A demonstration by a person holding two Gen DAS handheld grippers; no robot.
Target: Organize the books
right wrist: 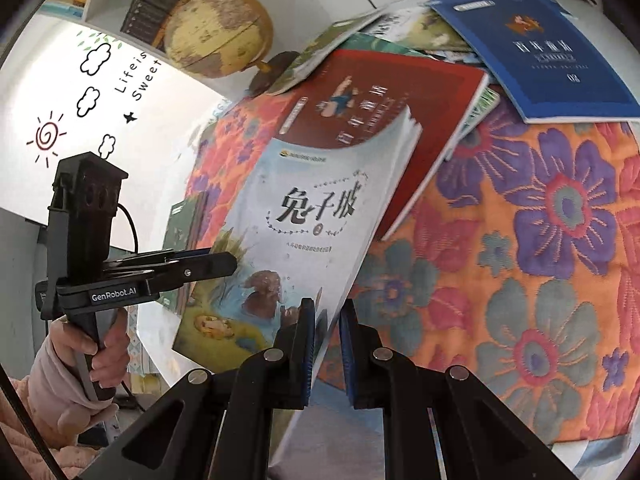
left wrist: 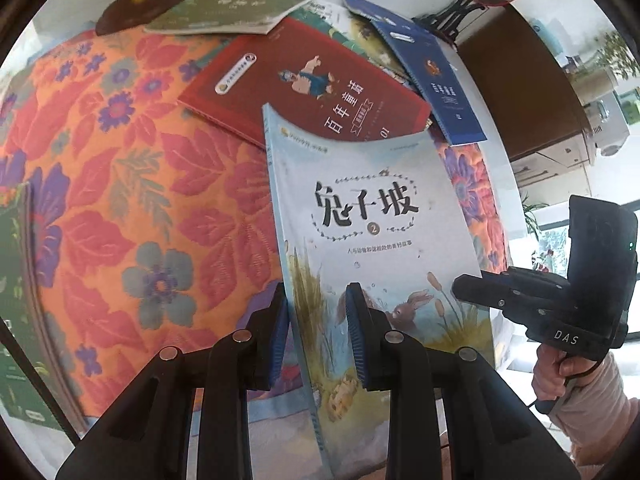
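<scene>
Centre of both views: pale blue paperback with rabbit cover art (left wrist: 372, 216), raised above orange floral quilted cloth (left wrist: 120, 184), lower part pinched from both sides. Left gripper (left wrist: 318, 332) clamped on the book near its spine, seen lower centre of the left view. Right gripper (right wrist: 326, 344) clamped on its opposite edge, lower centre of the right view. Upper part of frame: dark red book (left wrist: 304, 80), blue book (left wrist: 436, 80) and green book (left wrist: 236, 8) lying overlapped. Upper left, right view: yellowed globe on stand (right wrist: 220, 28).

both grippers, left (left wrist: 317, 332) & right (right wrist: 325, 350), fingers clamped shut (angled down).
</scene>
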